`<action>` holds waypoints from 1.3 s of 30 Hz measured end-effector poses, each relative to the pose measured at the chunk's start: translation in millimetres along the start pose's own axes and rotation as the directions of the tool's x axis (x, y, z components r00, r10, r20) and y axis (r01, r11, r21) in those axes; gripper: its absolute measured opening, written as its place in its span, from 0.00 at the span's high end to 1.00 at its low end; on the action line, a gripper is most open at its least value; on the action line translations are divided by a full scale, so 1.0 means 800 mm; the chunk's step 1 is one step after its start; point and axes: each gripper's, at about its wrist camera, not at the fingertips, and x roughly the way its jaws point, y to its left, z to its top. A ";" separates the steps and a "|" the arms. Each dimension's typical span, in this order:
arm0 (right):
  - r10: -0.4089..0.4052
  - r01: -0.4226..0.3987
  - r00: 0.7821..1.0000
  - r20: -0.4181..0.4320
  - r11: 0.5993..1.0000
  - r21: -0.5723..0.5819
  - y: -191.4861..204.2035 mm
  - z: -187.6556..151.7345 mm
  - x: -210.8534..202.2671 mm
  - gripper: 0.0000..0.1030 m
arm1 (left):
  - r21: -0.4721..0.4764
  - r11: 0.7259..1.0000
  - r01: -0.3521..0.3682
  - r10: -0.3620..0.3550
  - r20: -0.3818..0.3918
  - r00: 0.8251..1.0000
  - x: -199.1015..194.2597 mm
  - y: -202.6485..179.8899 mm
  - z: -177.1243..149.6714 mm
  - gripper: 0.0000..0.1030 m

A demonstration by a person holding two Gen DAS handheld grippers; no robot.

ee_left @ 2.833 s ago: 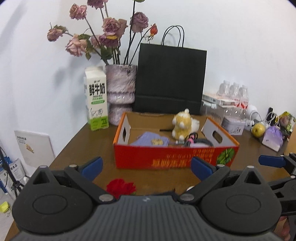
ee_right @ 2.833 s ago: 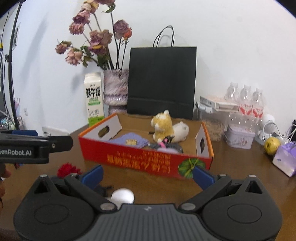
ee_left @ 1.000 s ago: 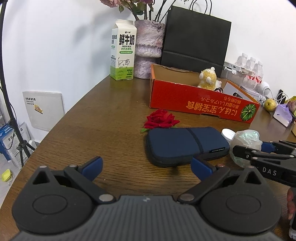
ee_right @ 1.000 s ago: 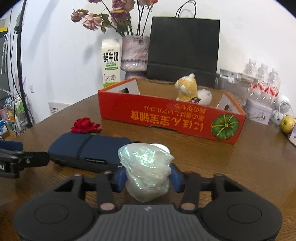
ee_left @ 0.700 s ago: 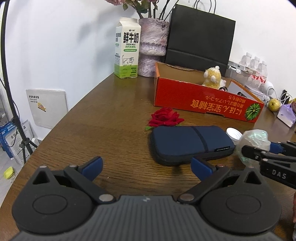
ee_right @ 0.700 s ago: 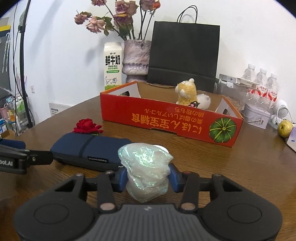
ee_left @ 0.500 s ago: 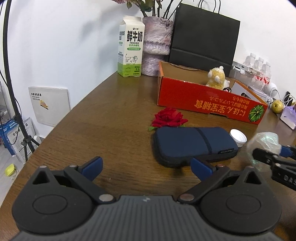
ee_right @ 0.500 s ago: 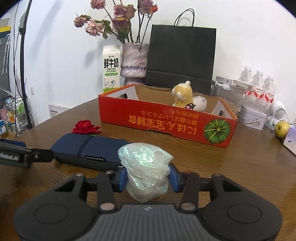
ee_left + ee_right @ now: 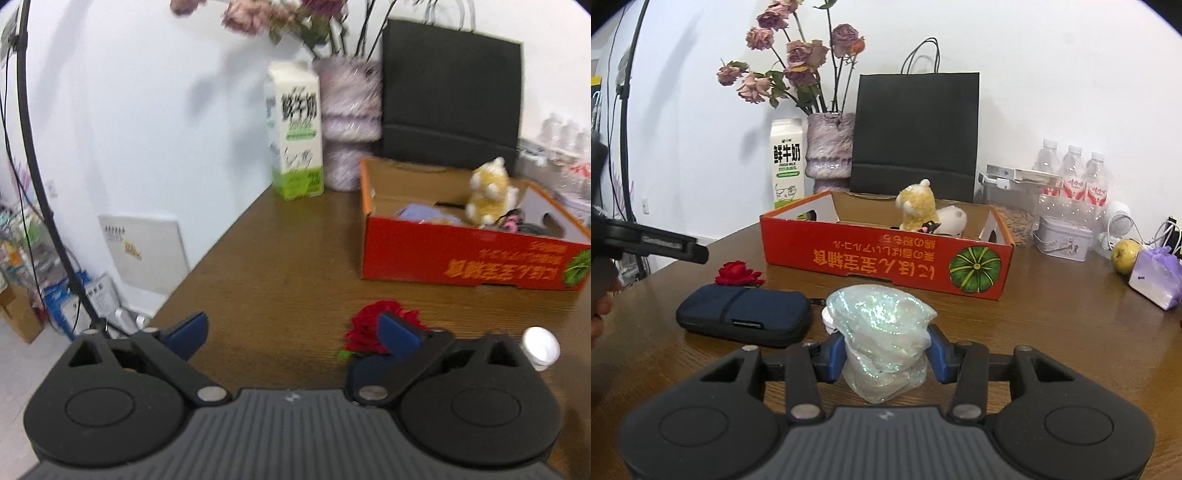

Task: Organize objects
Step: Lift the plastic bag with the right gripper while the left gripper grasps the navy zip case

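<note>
Right tool [image 9: 886, 354]: clamped on an iridescent plastic wad [image 9: 882, 332], raised just above the counter [image 9: 1052, 317] near the red box [image 9: 886, 258]. Left tool [image 9: 291, 332]: jaws wide but closing, nothing between them; red rose [image 9: 369, 328] just beyond.

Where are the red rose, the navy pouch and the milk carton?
red rose [image 9: 738, 273], right wrist view, on its petals.
navy pouch [image 9: 746, 314], right wrist view, on its top face.
milk carton [image 9: 788, 164], right wrist view, on its printed front.

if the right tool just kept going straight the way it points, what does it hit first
Probably the red cardboard box: its front wall stands straight ahead of the right tool, which is shut on the iridescent bag. Bare table lies between; depth is unclear.
</note>
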 end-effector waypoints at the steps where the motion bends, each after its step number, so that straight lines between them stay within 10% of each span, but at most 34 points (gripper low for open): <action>1: 0.000 0.000 1.000 -0.003 1.000 0.003 -0.001 0.000 0.001 0.58 | -0.002 1.000 0.011 -0.011 -0.027 1.000 0.008 -0.002 -0.003 0.27; 5: 0.003 -0.003 1.000 -0.016 1.000 0.004 -0.001 -0.002 0.005 0.57 | 0.001 0.998 0.065 -0.064 -0.114 0.991 0.022 -0.002 -0.014 0.67; 16: -0.001 0.001 1.000 -0.008 1.000 0.004 -0.001 -0.002 0.003 0.57 | 0.039 0.980 0.197 -0.192 -0.098 0.976 -0.047 -0.019 -0.065 0.54; 23: -0.007 0.007 1.000 -0.002 1.000 0.016 -0.004 -0.001 0.001 0.57 | 0.044 0.970 0.239 -0.238 -0.022 0.971 -0.064 -0.038 -0.041 0.00; 32: -0.022 0.022 1.000 0.001 0.998 0.055 -0.019 0.002 0.000 0.57 | 0.176 0.940 0.294 -0.278 -0.109 0.954 -0.030 -0.105 -0.047 0.00; 35: -0.022 0.022 1.000 -0.003 0.998 0.064 -0.023 0.002 0.001 0.57 | 0.162 0.930 0.329 -0.307 -0.146 0.941 -0.021 -0.104 -0.055 0.28; 39: -0.013 0.013 1.000 -0.001 0.998 0.055 -0.020 0.001 0.000 0.57 | 0.159 0.941 0.300 -0.282 -0.125 0.951 -0.037 -0.097 -0.065 0.31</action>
